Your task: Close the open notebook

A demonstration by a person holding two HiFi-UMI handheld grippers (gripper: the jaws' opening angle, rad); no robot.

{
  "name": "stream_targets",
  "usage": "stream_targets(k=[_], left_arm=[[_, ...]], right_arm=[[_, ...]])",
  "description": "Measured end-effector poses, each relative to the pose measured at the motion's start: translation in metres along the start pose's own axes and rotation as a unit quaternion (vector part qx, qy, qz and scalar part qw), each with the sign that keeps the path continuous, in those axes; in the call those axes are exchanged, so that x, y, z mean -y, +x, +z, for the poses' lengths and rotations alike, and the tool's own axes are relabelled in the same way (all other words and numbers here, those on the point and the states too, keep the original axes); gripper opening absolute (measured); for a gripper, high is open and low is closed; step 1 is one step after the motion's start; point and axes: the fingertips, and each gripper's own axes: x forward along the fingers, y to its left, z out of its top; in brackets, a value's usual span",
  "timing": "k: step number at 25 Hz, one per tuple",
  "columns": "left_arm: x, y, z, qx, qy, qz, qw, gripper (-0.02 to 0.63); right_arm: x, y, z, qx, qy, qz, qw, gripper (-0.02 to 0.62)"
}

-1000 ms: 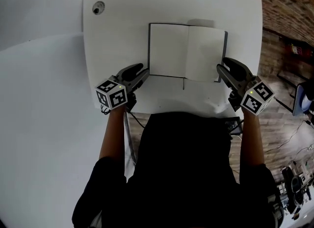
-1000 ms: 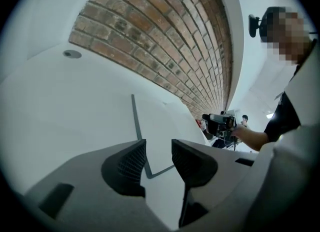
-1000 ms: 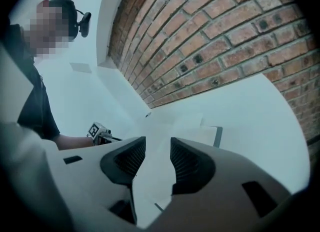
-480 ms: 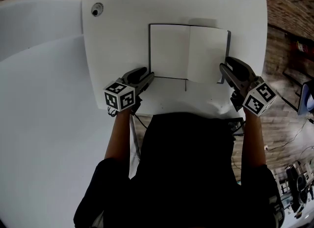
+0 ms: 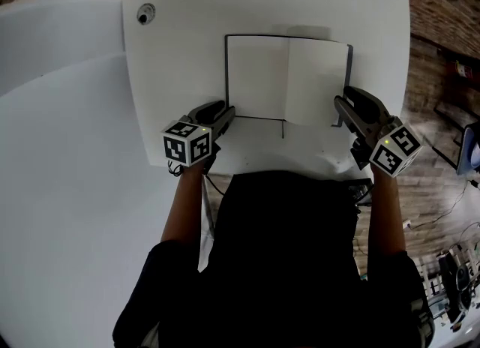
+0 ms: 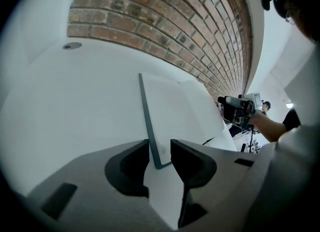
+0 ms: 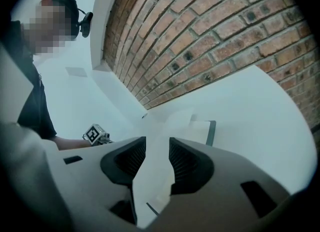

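The open notebook point(image 5: 287, 80) lies flat on the white table point(image 5: 180, 61), blank pages up, its dark cover showing as a thin rim. My left gripper point(image 5: 227, 114) points down at its near left corner. In the left gripper view the jaws point(image 6: 160, 151) have just been closing but stand apart, and that corner point(image 6: 158, 162) lies between them with no pad pressing it. My right gripper point(image 5: 339, 106) sits at the near right corner. Its jaws point(image 7: 157, 151) are also apart, with only blurred white page or table between them. The right page point(image 7: 197, 126) rises slightly ahead of them.
A thin dark bookmark ribbon point(image 5: 283, 129) trails from the notebook's near edge. A round cable hole point(image 5: 144, 13) sits at the table's far left corner. A brick wall point(image 6: 165, 31) runs behind the table. The table's near edge is just behind both grippers.
My left gripper has moved right toward the notebook's near left corner and tipped further down. The right gripper and the notebook have stayed put.
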Motion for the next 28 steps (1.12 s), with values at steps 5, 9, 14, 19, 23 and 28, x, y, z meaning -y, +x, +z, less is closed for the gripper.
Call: stream_targets(k=[5, 9, 14, 19, 23, 28], left_arm=[[0.003, 0.004, 0.002, -0.011, -0.009, 0.005, 0.9999, 0.137], [0.002, 0.004, 0.001, -0.013, -0.017, 0.001, 0.9998, 0.138], [0.002, 0.004, 0.003, -0.010, -0.024, -0.007, 0.9996, 0.140], [0.000, 0.002, 0.002, -0.005, -0.028, -0.014, 0.9995, 0.141], [0.000, 0.001, 0.002, -0.002, -0.029, -0.023, 0.9993, 0.141], [0.002, 0.002, 0.002, -0.004, -0.022, -0.031, 0.9993, 0.143]], right_arm=[[0.001, 0.000, -0.002, 0.003, 0.003, 0.000, 1.000, 0.147], [0.002, 0.003, -0.007, -0.001, 0.005, 0.003, 1.000, 0.144], [0.023, -0.003, -0.027, -0.042, 0.016, -0.040, 0.998, 0.144], [0.033, -0.015, -0.041, -0.073, 0.053, -0.067, 0.994, 0.157], [0.034, -0.019, -0.052, -0.082, 0.108, -0.054, 0.989, 0.180], [0.038, -0.020, -0.059, -0.073, 0.193, -0.037, 0.978, 0.238]])
